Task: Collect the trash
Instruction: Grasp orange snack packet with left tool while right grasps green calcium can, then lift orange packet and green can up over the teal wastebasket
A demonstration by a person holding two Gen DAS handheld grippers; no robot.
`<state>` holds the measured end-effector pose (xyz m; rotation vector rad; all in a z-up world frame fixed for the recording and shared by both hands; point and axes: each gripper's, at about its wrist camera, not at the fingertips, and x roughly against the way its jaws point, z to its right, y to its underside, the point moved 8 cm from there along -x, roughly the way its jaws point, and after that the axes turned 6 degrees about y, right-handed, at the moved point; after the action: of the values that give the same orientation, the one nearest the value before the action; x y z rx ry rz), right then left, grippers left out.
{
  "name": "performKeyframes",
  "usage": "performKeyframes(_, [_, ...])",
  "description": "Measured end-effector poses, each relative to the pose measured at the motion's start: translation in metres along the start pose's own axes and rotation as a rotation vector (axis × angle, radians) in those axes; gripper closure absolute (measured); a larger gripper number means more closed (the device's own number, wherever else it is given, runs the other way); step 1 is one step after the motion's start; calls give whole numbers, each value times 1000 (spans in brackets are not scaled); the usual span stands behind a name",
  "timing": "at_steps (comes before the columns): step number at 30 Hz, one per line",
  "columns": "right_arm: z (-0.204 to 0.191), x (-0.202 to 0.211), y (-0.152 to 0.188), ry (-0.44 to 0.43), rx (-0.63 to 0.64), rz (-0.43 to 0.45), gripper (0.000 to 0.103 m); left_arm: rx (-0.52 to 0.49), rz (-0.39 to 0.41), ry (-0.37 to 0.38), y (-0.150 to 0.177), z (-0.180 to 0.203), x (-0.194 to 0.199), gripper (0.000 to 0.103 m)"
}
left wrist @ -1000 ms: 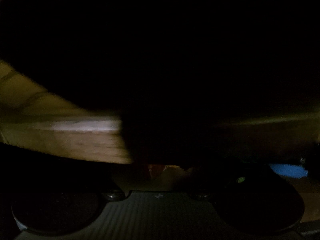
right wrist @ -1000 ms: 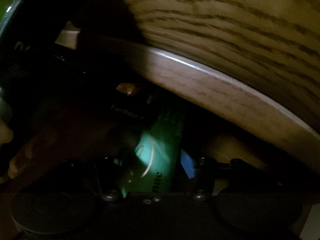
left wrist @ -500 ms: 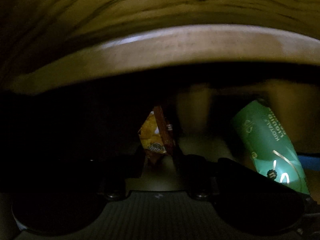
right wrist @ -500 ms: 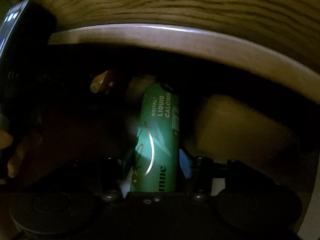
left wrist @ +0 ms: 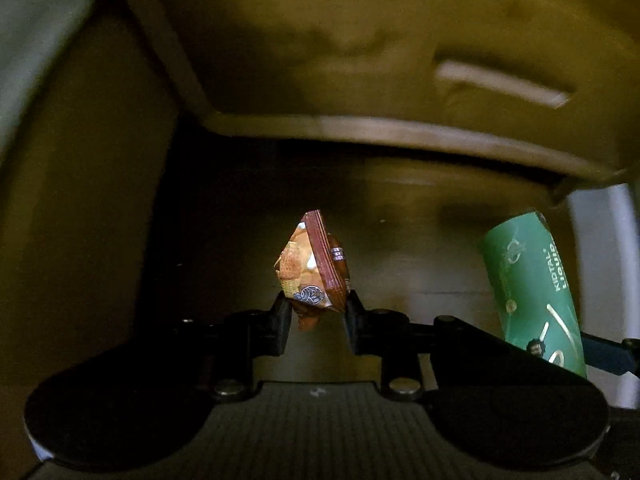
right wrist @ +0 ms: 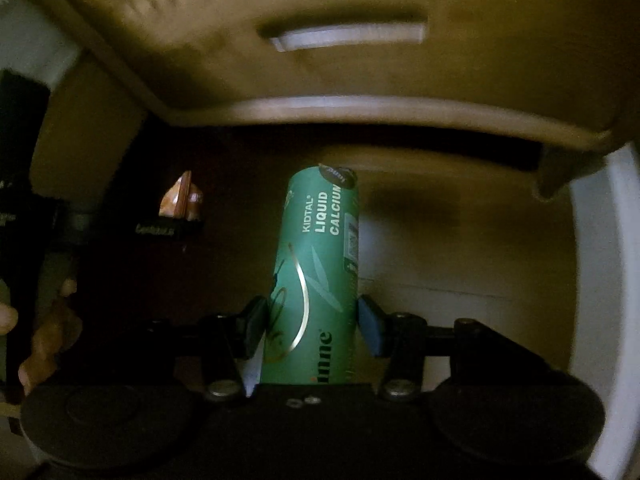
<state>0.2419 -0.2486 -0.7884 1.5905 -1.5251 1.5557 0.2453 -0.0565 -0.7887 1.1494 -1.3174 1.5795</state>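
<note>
My left gripper (left wrist: pixel 317 307) is shut on a small orange and brown snack wrapper (left wrist: pixel 312 266), held up in dim light. My right gripper (right wrist: pixel 313 322) is shut on a green cylindrical "Liquid Calcium" tube (right wrist: pixel 316 276) that stands up between its fingers. The tube also shows at the right of the left wrist view (left wrist: pixel 532 292). The wrapper and the left gripper show at the left of the right wrist view (right wrist: pixel 182 200). Both grippers sit side by side below a wooden edge.
A wooden surface (left wrist: pixel 360 40) with a rounded front edge (left wrist: pixel 400 132) hangs overhead, with a pale slot in it (right wrist: pixel 348 36). A white curved rim (right wrist: pixel 600 280) stands at the right. The person's hand (right wrist: pixel 48 320) shows at the left. The space below is dark.
Both grippers have dropped and pulled back from the wooden edge with their loads. The wooden surface now sits higher in both views and more of the dark space below shows.
</note>
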Motion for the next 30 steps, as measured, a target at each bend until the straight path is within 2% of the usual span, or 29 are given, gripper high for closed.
performKeyframes(6, [-33, 124, -25, 18, -3, 46, 55, 23, 30, 39, -20, -4, 134, 76])
performKeyframes(13, [-84, 273, -68, 27, -10, 104, 55, -22, 117, 88, -55, 4, 288, 76])
performKeyframes(21, [-134, 393, -118, 36, 36, 187, 55, -64, 193, 160, -90, 17, 433, 76])
performKeyframes(27, [-159, 478, -152, 57, 48, 283, 55, -111, 328, 186, -119, 17, 530, 76])
performKeyframes(30, [-172, 510, -164, 58, 57, 328, 55, -111, 384, 199, -131, 13, 565, 76])
